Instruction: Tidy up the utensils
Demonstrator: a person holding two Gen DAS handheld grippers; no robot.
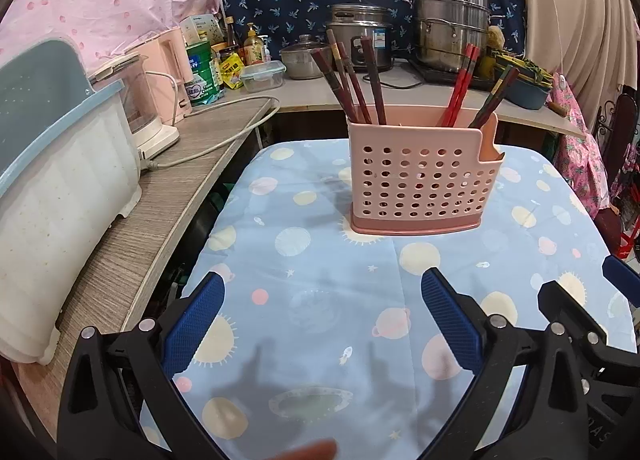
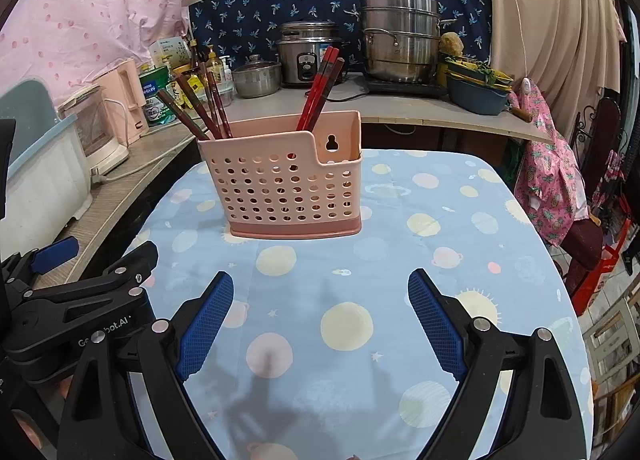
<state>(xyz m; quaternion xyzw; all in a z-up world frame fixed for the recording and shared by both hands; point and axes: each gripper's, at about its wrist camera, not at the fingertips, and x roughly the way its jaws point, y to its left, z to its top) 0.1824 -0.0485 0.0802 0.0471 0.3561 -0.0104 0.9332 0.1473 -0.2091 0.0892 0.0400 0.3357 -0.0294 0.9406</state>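
A pink perforated utensil holder [image 1: 420, 184] [image 2: 292, 188] stands upright on the table with the blue planet-print cloth [image 1: 340, 300] [image 2: 360, 260]. Dark brown chopsticks [image 1: 352, 76] [image 2: 200, 108] lean out of its left compartment, and red chopsticks [image 1: 460, 88] [image 2: 320, 88] out of its right one. My left gripper [image 1: 322, 300] hovers open over the cloth, short of the holder, with nothing between its blue pads. My right gripper [image 2: 320, 300] is likewise open and empty. It shows at the right edge of the left wrist view, black with a blue pad [image 1: 580, 324].
A wooden counter [image 1: 168, 200] runs along the left with a white dish rack [image 1: 60, 200] and a kettle with its cord. Pots and a rice cooker [image 2: 308, 56] stand on the back counter. A chair with pink cloth [image 2: 552, 180] is at the right.
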